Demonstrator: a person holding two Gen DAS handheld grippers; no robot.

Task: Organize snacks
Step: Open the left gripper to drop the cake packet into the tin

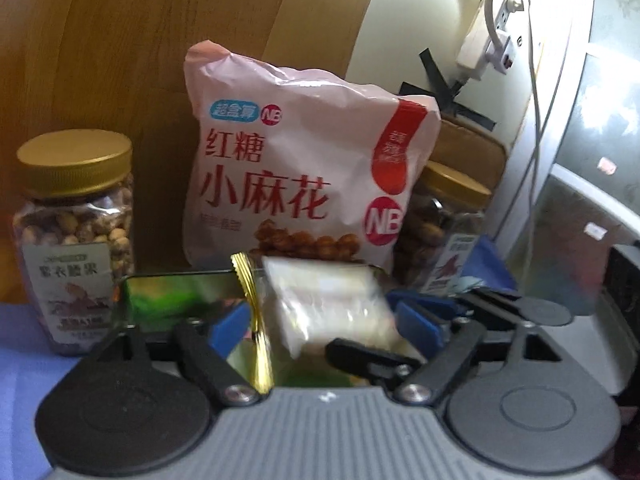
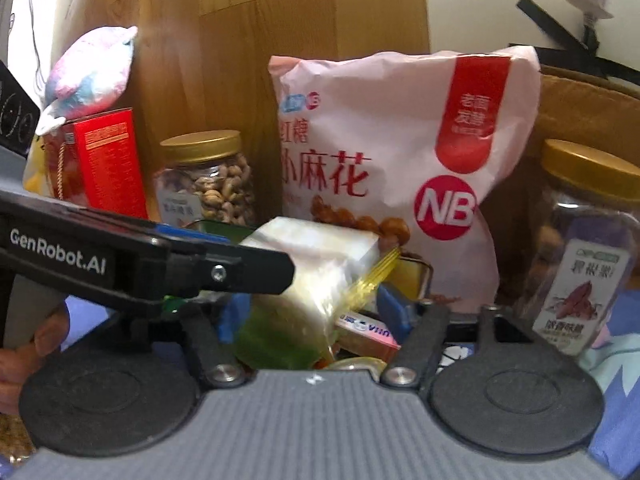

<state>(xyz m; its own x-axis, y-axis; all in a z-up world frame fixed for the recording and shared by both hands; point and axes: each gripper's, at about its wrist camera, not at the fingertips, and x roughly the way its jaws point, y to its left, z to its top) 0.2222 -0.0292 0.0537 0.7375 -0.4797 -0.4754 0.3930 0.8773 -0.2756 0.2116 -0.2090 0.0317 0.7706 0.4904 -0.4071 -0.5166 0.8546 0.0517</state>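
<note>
A clear snack packet (image 1: 328,304) with a gold crimped edge (image 1: 256,320) sits between my left gripper's (image 1: 324,324) blue pads; it looks gripped. In the right wrist view the left gripper (image 2: 276,272) reaches in from the left, holding the same packet (image 2: 316,268) over a green tin (image 2: 272,340) that holds small wrapped snacks (image 2: 364,332). My right gripper (image 2: 312,316) is open around the tin's mouth, below the packet. A pink bag of fried twists (image 1: 304,176) (image 2: 396,168) stands behind the tin.
Gold-lidded jars of nuts stand left (image 1: 76,236) (image 2: 208,180) and right (image 1: 444,224) (image 2: 588,248) of the bag. A red box (image 2: 104,168) and a plush toy (image 2: 92,72) are at far left. A wooden panel (image 1: 120,60) is behind. A power strip (image 1: 492,44) hangs at right.
</note>
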